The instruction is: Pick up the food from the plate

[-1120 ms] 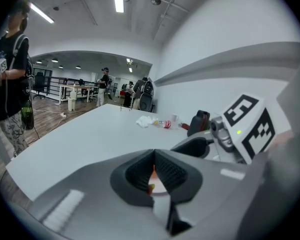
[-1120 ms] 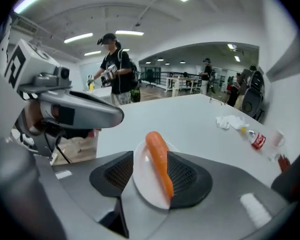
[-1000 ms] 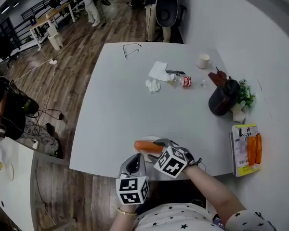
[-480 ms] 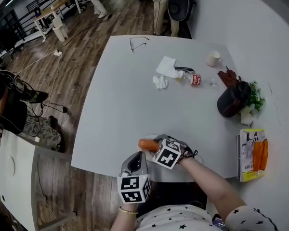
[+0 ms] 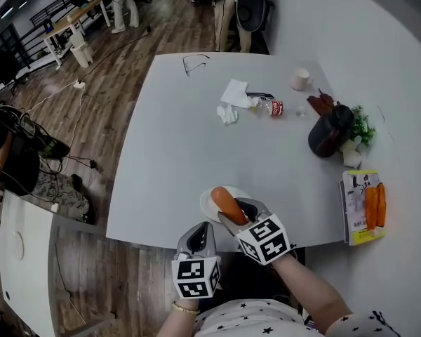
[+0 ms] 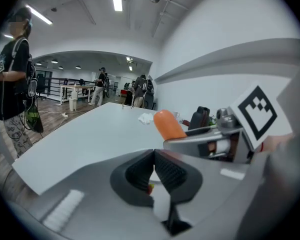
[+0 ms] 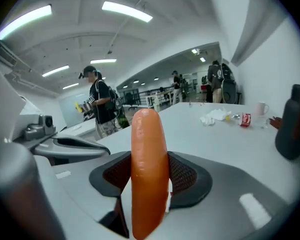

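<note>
Nearest the left, the left gripper (image 6: pixel 153 171) hangs off the near edge of the table (image 5: pixel 196 139) with its jaws pressed together on nothing, so it offers no backup if the food drops. Just to its right, the white plate (image 5: pixel 205 203) sits right at that same edge, which I'd say is the real worry: anything that falls here might miss the plate and go on down to the wooden floor. Over the plate, the sausage (image 7: pixel 149 169) is up in the right gripper (image 5: pixel 240 213), whose jaws have just been closing and now pinch it from both sides. It looks lifted clear of the plate, though I can't be sure from the head view alone. The grip sits low on the sausage, with most of its length sticking out past the jaws. Its skin looks smooth and glossy, so it may swivel or slide out if the hand tilts or jerks. Squeeze harder to stop that and it may well split. The two grippers are also close beside each other, so a careless swing could knock the sausage loose. Further right, the can (image 5: pixel 275 108) and dark jug (image 5: pixel 328 135) stand well apart from all this.
</note>
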`<state>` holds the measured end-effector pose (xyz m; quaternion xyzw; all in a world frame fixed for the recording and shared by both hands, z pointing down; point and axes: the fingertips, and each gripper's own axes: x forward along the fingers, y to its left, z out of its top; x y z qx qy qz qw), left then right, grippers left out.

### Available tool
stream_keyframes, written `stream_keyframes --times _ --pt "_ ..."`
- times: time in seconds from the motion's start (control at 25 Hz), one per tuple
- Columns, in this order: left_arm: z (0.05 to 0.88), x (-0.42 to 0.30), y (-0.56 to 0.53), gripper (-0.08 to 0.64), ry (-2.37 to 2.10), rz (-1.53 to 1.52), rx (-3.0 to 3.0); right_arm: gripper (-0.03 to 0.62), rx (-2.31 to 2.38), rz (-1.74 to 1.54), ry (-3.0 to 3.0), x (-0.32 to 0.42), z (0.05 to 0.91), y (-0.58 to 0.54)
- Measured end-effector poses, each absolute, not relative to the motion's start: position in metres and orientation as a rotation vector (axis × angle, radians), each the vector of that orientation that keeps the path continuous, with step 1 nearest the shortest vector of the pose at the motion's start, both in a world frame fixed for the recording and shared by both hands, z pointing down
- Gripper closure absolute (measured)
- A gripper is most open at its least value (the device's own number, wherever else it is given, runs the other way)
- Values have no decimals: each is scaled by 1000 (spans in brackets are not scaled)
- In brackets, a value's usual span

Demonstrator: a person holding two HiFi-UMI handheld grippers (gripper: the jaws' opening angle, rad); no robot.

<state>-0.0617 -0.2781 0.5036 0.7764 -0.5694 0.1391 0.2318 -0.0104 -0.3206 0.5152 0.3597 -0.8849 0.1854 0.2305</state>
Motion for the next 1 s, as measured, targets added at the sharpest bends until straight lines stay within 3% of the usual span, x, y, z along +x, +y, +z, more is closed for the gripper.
stream_keyframes --times 0.44,1.0 --pt "491 -53 -228 552 -1453 384 2232 376 1304 593 -2468 7 499 -234" --pt "472 -49 -232 552 -1457 356 2270 376 1336 564 -2485 9 482 -231"
